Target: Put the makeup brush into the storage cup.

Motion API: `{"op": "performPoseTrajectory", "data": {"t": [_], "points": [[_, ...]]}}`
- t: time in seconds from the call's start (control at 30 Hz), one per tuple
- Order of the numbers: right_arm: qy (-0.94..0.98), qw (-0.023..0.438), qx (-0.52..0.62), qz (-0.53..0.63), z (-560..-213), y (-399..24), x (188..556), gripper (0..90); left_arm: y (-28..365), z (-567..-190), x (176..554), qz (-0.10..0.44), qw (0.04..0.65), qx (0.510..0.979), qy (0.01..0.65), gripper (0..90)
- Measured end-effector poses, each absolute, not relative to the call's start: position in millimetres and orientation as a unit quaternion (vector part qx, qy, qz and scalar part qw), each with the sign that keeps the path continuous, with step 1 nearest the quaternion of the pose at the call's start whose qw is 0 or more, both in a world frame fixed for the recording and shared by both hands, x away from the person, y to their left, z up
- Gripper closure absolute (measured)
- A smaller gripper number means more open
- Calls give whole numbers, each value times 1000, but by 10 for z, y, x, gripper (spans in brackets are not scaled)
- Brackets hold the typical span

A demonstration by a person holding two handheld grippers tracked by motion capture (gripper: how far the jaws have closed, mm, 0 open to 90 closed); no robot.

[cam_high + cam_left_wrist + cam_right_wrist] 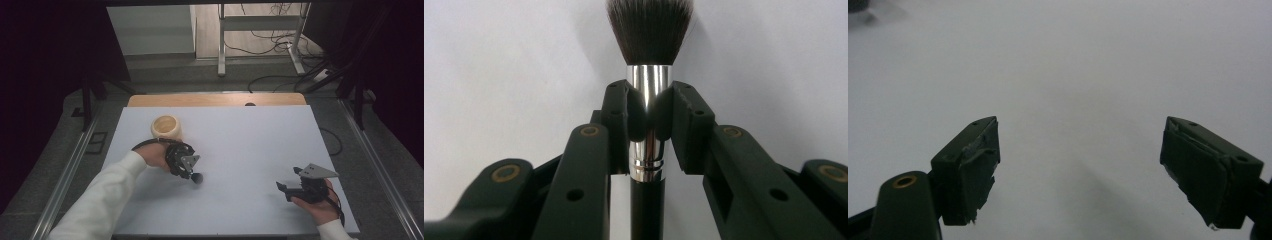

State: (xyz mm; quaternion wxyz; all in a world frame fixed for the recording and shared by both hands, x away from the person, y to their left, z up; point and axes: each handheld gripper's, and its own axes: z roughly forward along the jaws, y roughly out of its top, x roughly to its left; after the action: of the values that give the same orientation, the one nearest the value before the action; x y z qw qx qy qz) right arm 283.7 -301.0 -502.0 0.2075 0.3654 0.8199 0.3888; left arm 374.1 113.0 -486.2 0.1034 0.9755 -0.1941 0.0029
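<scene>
The left gripper (649,117) pinches a makeup brush with a black handle, shiny silver metal collar and dark bristle head (650,80), its pads pressed on the collar from both sides. In the high view the brush head (196,177) sits low over the white table top (250,150), just in front of the left gripper (186,167), near a round cream-coloured pot (166,126). The right gripper (1079,165) has its jaws spread wide with nothing between them; it is held well apart at the table's right side (290,189).
</scene>
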Motion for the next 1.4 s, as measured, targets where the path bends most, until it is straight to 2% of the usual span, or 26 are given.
{"op": "performPoseTrajectory", "data": {"t": [0.4,0.6,0.8,1.17,1.4], "points": [[820,208,367,387,-5021,-3009,2837,170,1262,-4627,3675,9,106,990,-92,717],[820,209,367,387,-5018,-3010,2835,170,1318,-4553,3606,5,138,989,-47,717],[819,211,368,387,-5015,-3011,2834,171,1361,-4523,3525,28,148,989,-1,716],[819,211,370,385,-5019,-3012,2834,171,1529,-4500,3431,40,197,974,106,717],[819,212,371,384,-5019,-3011,2832,171,1610,-4456,3365,50,218,963,150,717]]}}
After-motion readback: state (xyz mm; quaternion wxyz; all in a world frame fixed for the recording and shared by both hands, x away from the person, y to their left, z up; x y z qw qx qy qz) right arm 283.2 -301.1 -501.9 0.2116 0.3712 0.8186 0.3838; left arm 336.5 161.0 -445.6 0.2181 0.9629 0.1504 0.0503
